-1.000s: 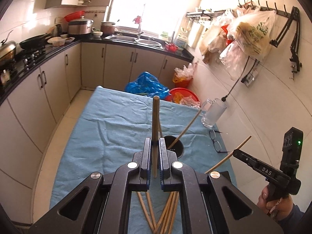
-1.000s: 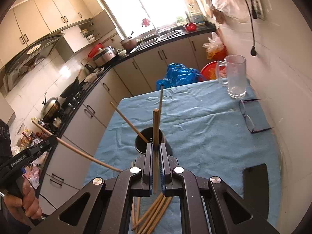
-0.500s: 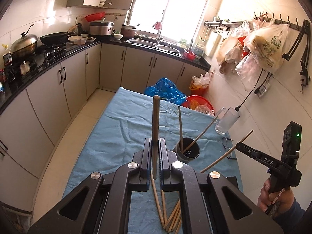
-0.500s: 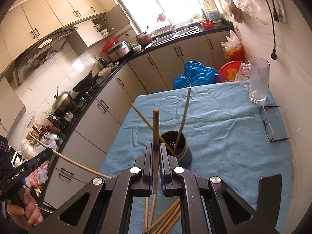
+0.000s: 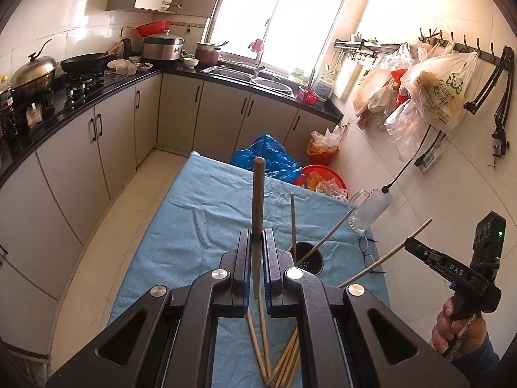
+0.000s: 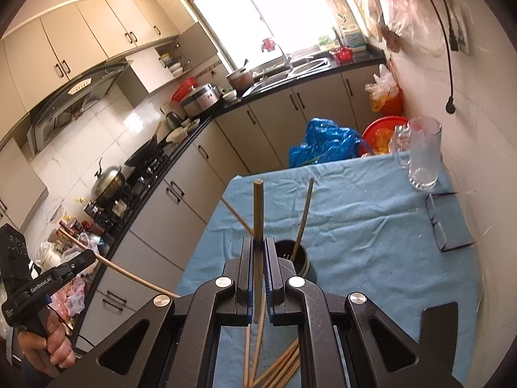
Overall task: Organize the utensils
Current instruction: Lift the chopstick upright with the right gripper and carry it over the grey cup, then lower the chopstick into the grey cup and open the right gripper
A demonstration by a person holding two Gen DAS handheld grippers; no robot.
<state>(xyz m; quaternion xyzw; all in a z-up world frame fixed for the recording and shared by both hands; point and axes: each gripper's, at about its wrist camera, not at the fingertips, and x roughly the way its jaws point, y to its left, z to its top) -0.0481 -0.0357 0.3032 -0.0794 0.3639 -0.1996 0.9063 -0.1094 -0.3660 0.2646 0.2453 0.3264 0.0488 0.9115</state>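
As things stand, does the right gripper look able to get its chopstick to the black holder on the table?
Probably yes. The right gripper is shut on one chopstick, and the black holder stands just ahead of it on the blue cloth. Only two chopsticks lean inside, and most of its mouth looks open.
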